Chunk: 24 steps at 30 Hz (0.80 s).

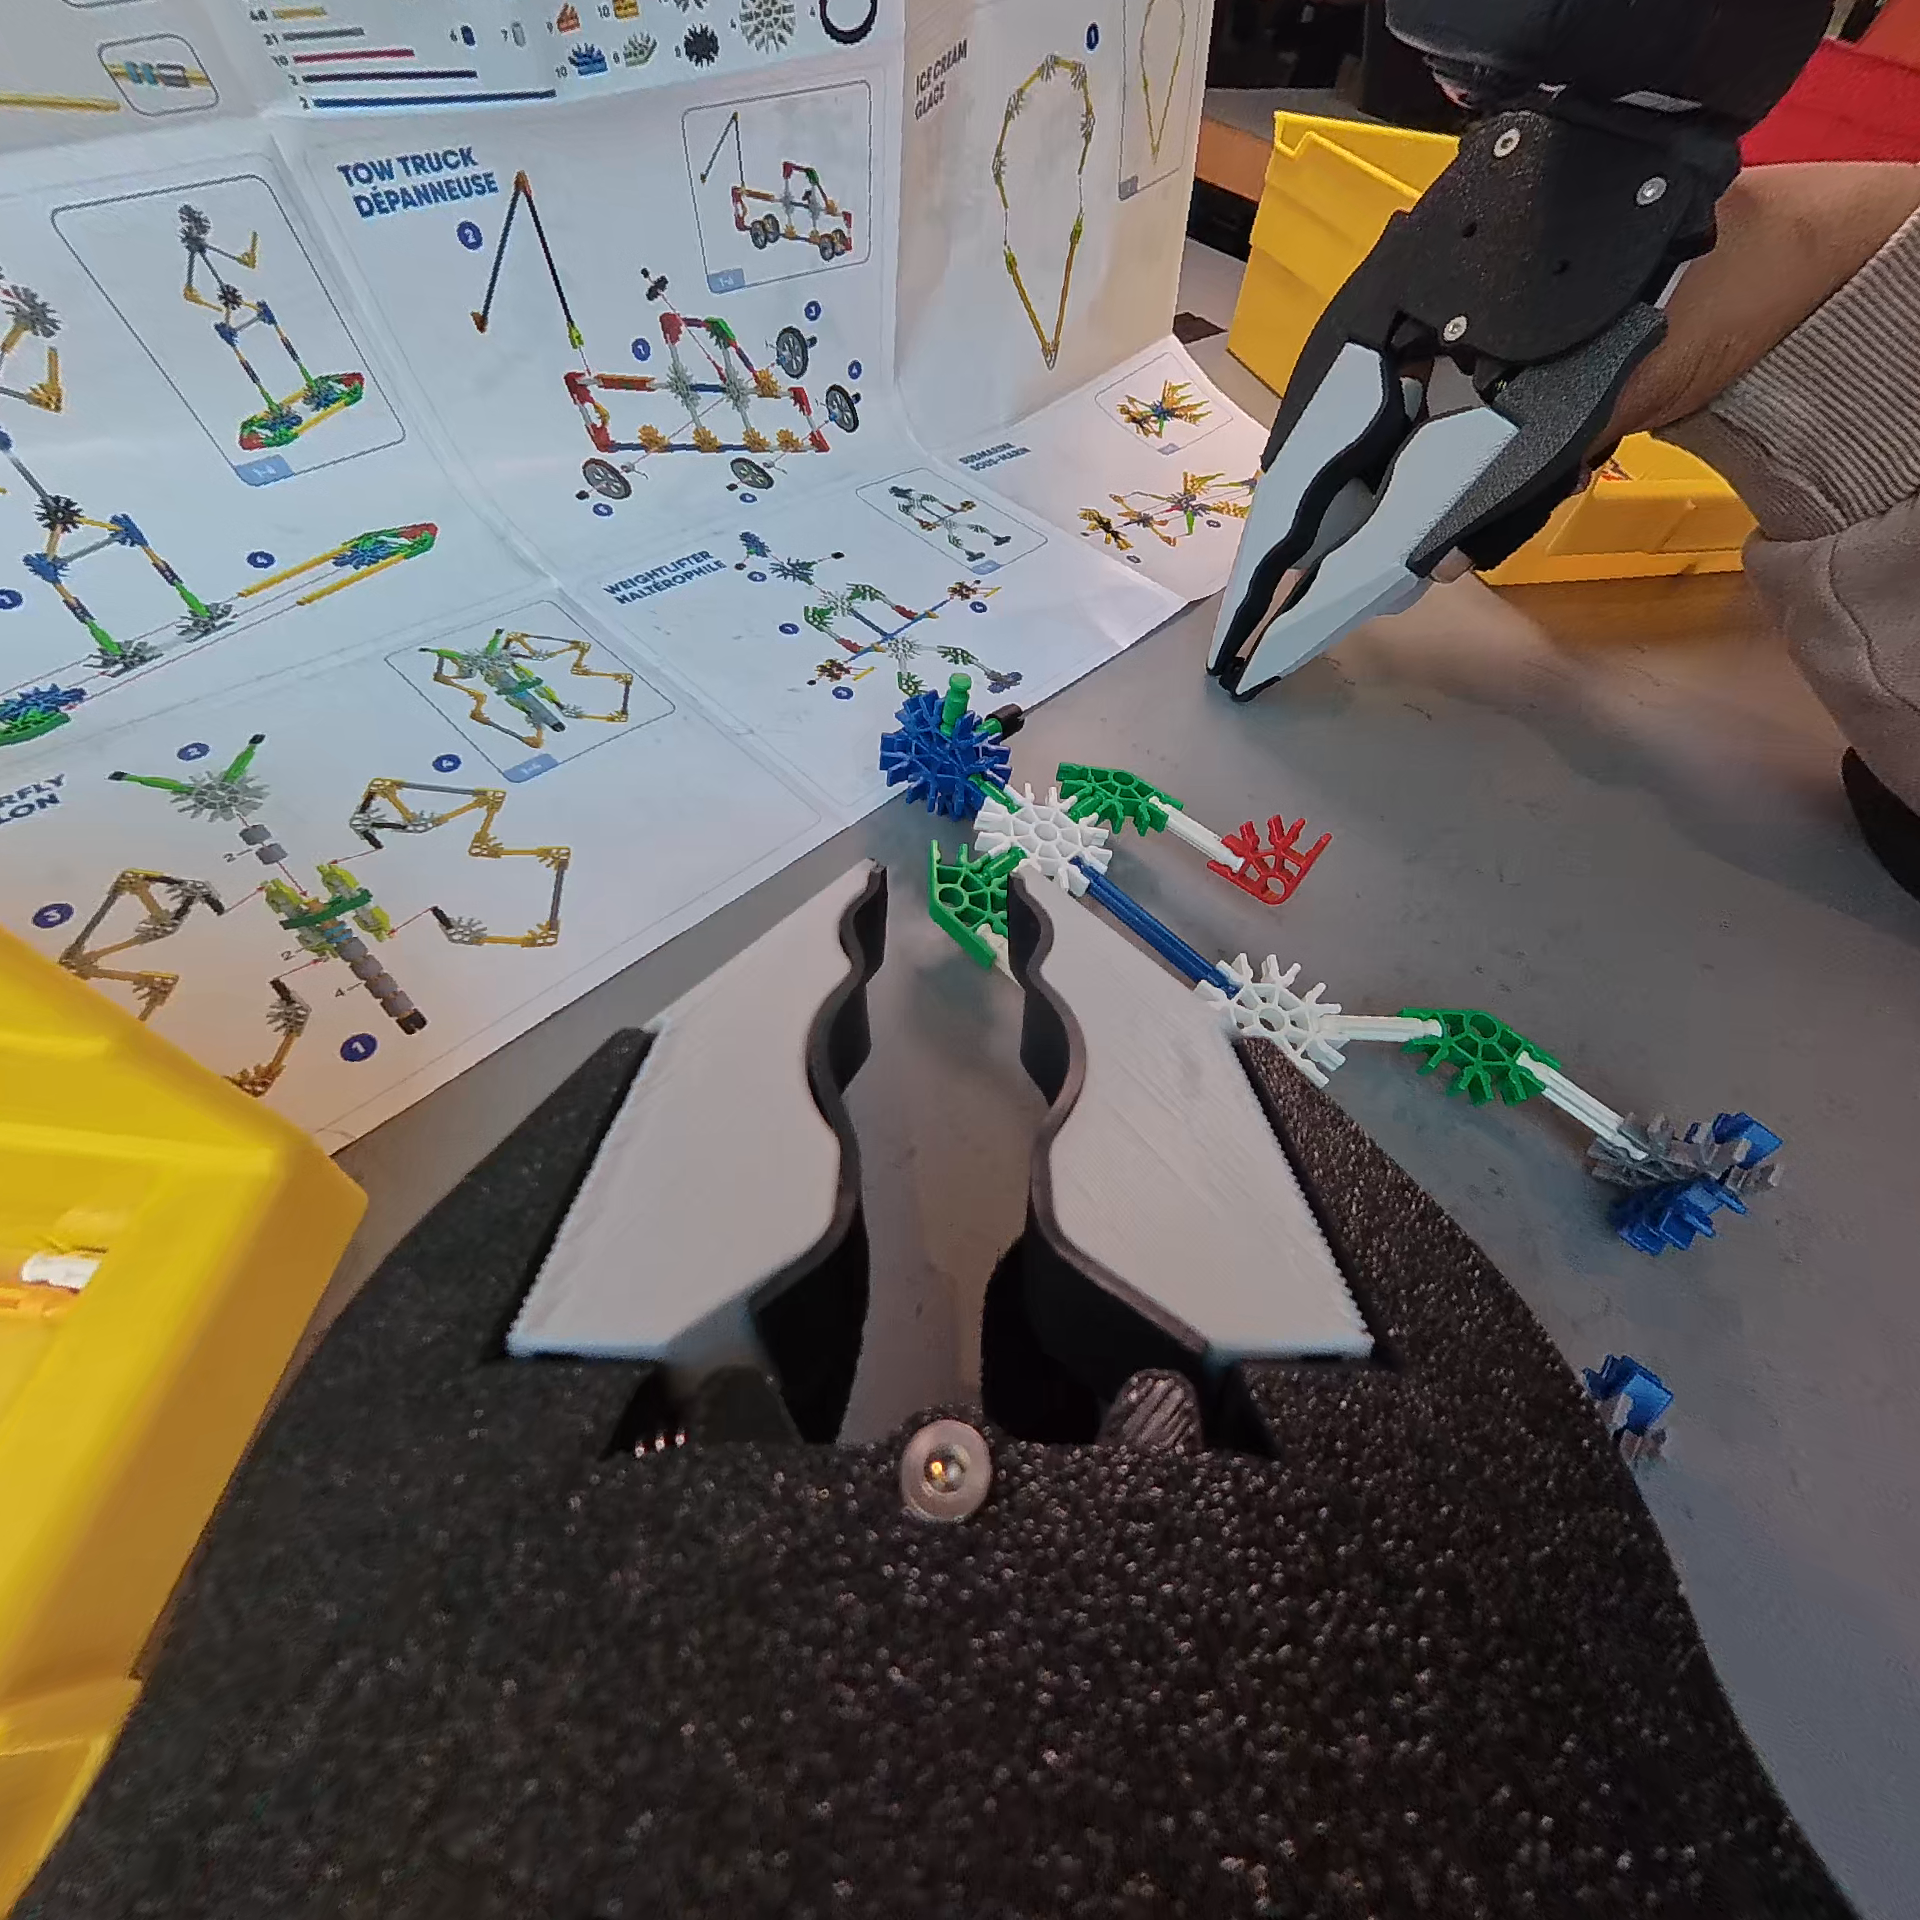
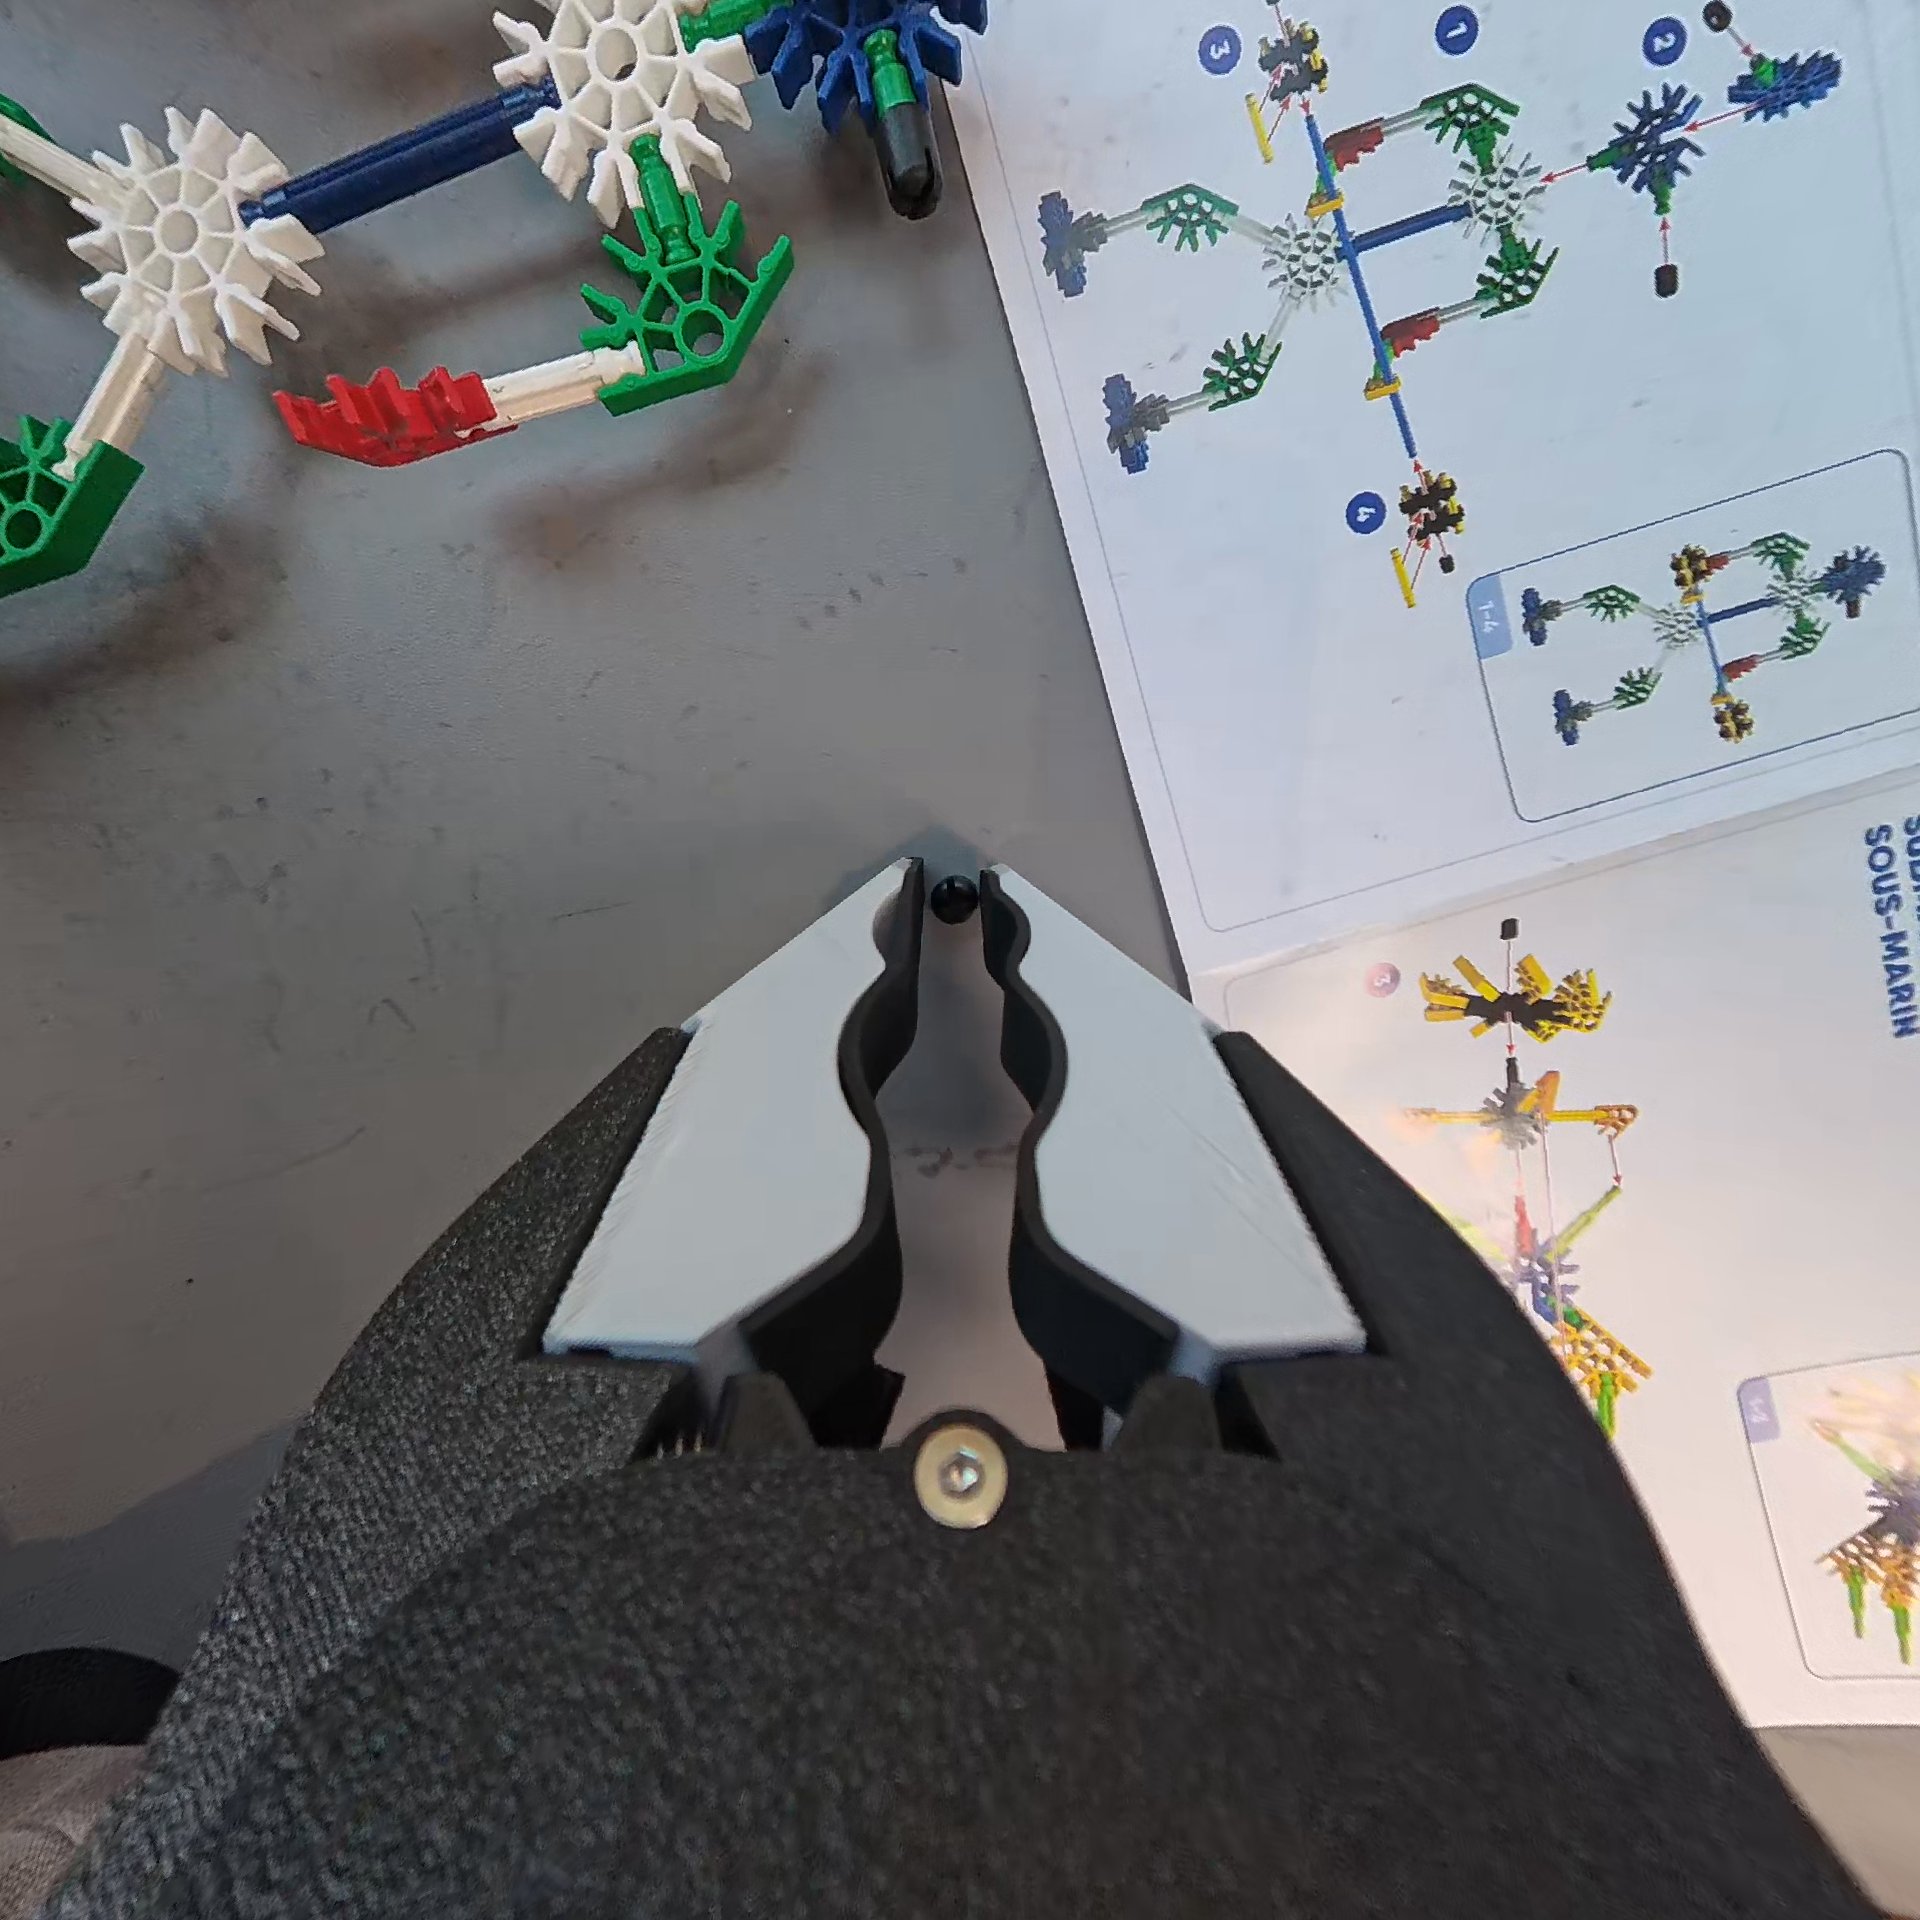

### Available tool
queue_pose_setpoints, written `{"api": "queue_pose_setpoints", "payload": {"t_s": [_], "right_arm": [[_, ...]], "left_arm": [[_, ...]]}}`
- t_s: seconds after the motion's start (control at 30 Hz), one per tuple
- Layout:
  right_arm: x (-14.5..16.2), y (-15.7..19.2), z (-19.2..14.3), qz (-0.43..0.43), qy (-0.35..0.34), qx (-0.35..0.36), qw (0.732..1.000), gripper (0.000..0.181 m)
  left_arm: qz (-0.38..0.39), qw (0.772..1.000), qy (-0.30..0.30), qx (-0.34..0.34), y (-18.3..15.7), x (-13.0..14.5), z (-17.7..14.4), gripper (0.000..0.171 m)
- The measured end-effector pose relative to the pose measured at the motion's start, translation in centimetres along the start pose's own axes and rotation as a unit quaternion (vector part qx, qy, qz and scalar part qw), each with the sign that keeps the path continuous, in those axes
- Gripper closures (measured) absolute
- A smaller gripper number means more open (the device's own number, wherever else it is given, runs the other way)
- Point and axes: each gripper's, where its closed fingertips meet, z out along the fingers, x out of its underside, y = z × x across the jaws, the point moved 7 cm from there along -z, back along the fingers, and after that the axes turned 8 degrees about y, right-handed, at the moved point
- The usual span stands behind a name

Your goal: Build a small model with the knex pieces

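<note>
A rod-and-connector toy model (image 1: 1042, 831) lies flat on the grey table (image 1: 1507, 748). It has white snowflake hubs, a blue rod (image 1: 1148, 935), green connectors, a red connector (image 1: 1270, 852) and a blue hub (image 1: 943, 758). My left gripper (image 1: 945, 881) is open, low over the table. A green connector (image 1: 971, 899) of the model sits just past its tips, against the right finger. My right gripper (image 2: 951, 875) is tip-down on the table and pinches a small black piece (image 2: 952, 900). It also shows in the left wrist view (image 1: 1236, 675), right of the model (image 2: 623, 83).
A folded instruction sheet (image 1: 520, 540) covers the table's left and back, and lies right of my right gripper (image 2: 1455, 665). Yellow bins stand at near left (image 1: 125, 1299) and back right (image 1: 1340, 229). A loose blue piece (image 1: 1626, 1403) lies at right. A person's sleeve (image 1: 1829, 416) is at far right. Tip to tip, the grippers are about 20 centimeters apart. The green connector (image 1: 971, 899) lies some 5 centimeters from my left tips, 15 centimeters from my right tips.
</note>
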Motion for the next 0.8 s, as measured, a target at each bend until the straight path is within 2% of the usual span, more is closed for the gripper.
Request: {"api": "queue_pose_setpoints", "payload": {"t_s": [0.33,0.53,0.63,0.8], "right_arm": [[0.1,0.0,-0.2,-0.004,-0.005,0.001,1.000,0.174],[-3.8,0.7,-1.9,-0.013,-0.121,0.007,0.993,0.174],[-4.9,1.5,-2.3,-0.033,-0.127,0.004,0.991,0.174],[-4.9,1.4,-2.5,-0.028,-0.137,0.001,0.990,0.174]], "left_arm": [[0.004,1.000,0.002,-0.002,0.0,0.0,0.1,0.150],[0.016,1.000,0.021,0.004,0.2,-0.3,1.2,0.146],[0.004,0.999,0.030,0.027,0.3,-0.9,2.1,0.144],[0.026,0.998,0.037,0.031,0.4,-2.0,4.0,0.142]]}}
